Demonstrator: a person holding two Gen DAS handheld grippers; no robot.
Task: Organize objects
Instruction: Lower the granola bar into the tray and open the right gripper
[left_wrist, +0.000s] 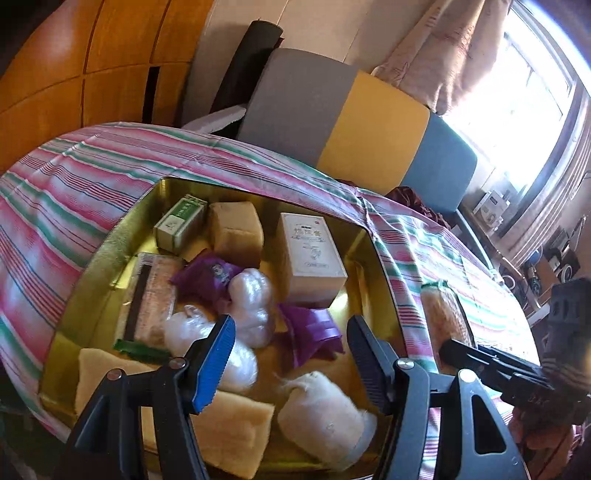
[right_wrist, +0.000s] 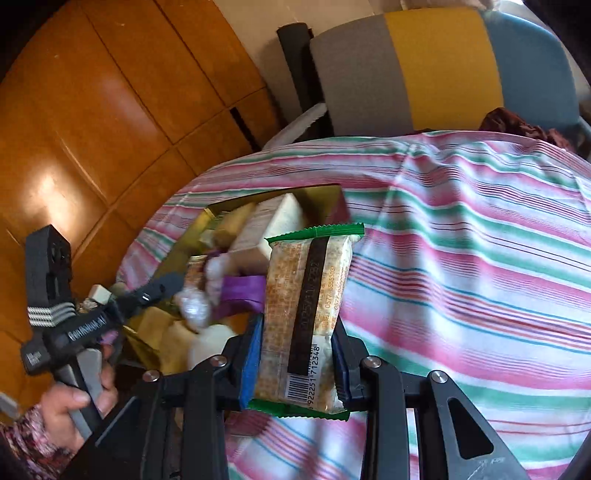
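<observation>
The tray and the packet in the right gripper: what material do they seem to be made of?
Tray: probably metal or foil-faced card with a glossy gold finish; its walls mirror the light and the goods inside. Packet: thin plastic film, partly clear, with green saw-tooth sealed ends and a printed barcode. The right gripper is shut on it.

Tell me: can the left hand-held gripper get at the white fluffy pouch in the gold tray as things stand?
Probably yes. The left hand-held gripper is open and empty, and the white fluffy pouch lies uncovered in the gold tray just below it.

Gold tray (left_wrist: 110, 236): one. Boxes: two (left_wrist: 181, 225), (left_wrist: 312, 254). Purple packets: two (left_wrist: 207, 277), (left_wrist: 314, 332). Green-edged snack packs: two (left_wrist: 151, 295), (right_wrist: 306, 317).
</observation>
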